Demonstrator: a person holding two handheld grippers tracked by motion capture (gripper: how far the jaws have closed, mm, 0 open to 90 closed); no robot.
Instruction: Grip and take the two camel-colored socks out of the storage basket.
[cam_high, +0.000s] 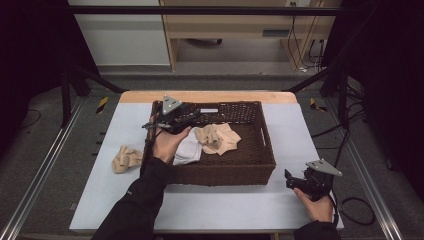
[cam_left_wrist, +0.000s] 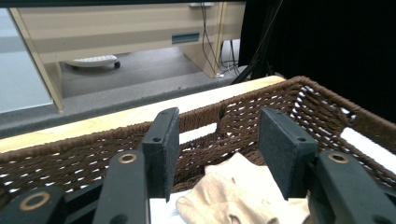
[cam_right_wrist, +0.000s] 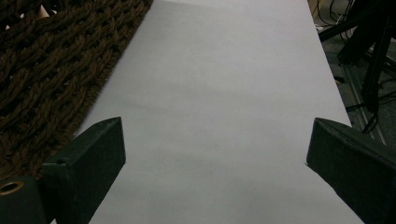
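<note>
A brown wicker basket (cam_high: 250, 165) stands in the middle of the table. Inside it lie a crumpled beige cloth (cam_high: 217, 137) and a white cloth (cam_high: 189, 150). My left gripper (cam_high: 192, 116) hovers over the basket's back left part, held in a hand. In the left gripper view its jaws stand open with nothing between them (cam_left_wrist: 219, 135), above the beige cloth (cam_left_wrist: 233, 196) and facing the basket's far wall (cam_left_wrist: 317, 100). My right gripper (cam_high: 292, 181) rests open near the table's front right corner. Its jaws (cam_right_wrist: 215, 149) are spread wide over bare table.
Another crumpled beige cloth (cam_high: 126, 158) lies on the pale table (cam_high: 225, 207) left of the basket. The basket's woven side (cam_right_wrist: 46, 79) is at the left of the right gripper view. Black frame bars, cables and a wooden desk (cam_high: 225, 25) lie beyond the table.
</note>
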